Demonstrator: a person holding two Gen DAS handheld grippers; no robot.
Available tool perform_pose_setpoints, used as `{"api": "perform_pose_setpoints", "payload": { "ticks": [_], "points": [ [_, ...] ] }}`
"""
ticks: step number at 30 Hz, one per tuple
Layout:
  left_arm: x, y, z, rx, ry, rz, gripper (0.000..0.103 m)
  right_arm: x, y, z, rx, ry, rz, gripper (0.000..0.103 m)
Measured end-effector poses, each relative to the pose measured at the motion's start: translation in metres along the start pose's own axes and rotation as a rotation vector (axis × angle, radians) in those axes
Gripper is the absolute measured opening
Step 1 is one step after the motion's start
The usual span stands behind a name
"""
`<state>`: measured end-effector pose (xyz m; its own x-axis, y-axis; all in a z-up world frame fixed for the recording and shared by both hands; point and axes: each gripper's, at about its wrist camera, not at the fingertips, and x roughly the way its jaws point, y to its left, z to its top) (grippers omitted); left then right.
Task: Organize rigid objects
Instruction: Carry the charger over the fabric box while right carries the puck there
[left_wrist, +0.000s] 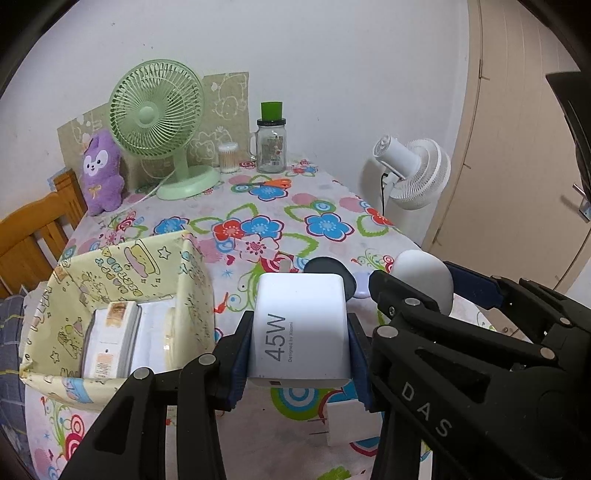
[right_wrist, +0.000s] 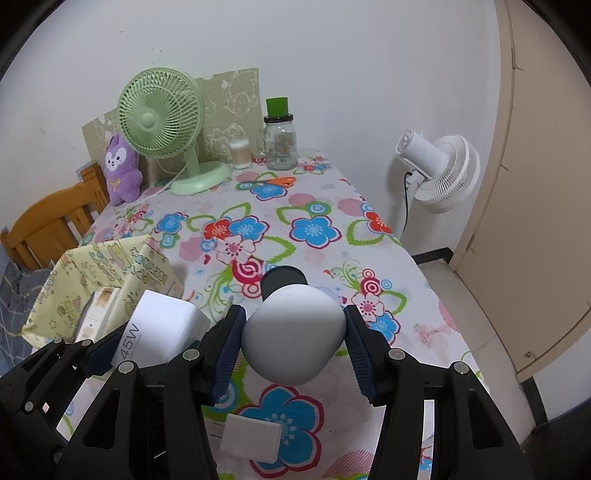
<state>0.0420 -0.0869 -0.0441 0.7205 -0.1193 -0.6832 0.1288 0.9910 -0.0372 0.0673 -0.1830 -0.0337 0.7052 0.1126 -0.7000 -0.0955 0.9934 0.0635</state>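
My left gripper (left_wrist: 300, 332) is shut on a white 45W charger (left_wrist: 301, 328), held above the flowered table just right of a yellow patterned box (left_wrist: 110, 280). The box holds white packaged items (left_wrist: 109, 339). My right gripper (right_wrist: 293, 336) is shut on a grey rounded device with a dark end (right_wrist: 293, 332), held above the table. In the right wrist view the charger (right_wrist: 159, 332) and left gripper sit at lower left, next to the box (right_wrist: 107, 273). The grey device (left_wrist: 424, 277) shows at right in the left wrist view.
A small white block (right_wrist: 253, 437) lies on the tablecloth (right_wrist: 314, 229) under the grippers. At the back stand a green fan (left_wrist: 162, 125), a purple plush (left_wrist: 101, 173), a cotton-swab tub (left_wrist: 229, 158), a glass jar (left_wrist: 271, 142) and orange scissors (left_wrist: 273, 182). A white fan (right_wrist: 439, 170) stands beyond the right edge.
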Motion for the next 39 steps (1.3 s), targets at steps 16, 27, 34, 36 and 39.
{"api": "perform_pose_setpoints", "payload": {
  "ticks": [16,27,34,36,39],
  "points": [
    [-0.027,0.022,0.015,-0.001,-0.035,0.01,0.048,-0.022,0.026,0.02,-0.013,-0.037,0.019,0.056],
    [-0.026,0.045,0.017,-0.011,-0.021,0.015,0.048,-0.015,0.05,0.026,-0.027,-0.022,0.048,0.056],
    [-0.024,0.061,0.02,-0.023,-0.019,0.029,0.048,-0.009,0.066,0.03,-0.044,-0.02,0.052,0.056],
    [-0.024,0.066,0.02,-0.027,-0.016,0.035,0.048,-0.007,0.072,0.031,-0.048,-0.017,0.057,0.056],
    [-0.022,0.075,0.019,-0.03,-0.01,0.047,0.048,-0.002,0.081,0.032,-0.052,-0.011,0.067,0.056]
  ]
}}
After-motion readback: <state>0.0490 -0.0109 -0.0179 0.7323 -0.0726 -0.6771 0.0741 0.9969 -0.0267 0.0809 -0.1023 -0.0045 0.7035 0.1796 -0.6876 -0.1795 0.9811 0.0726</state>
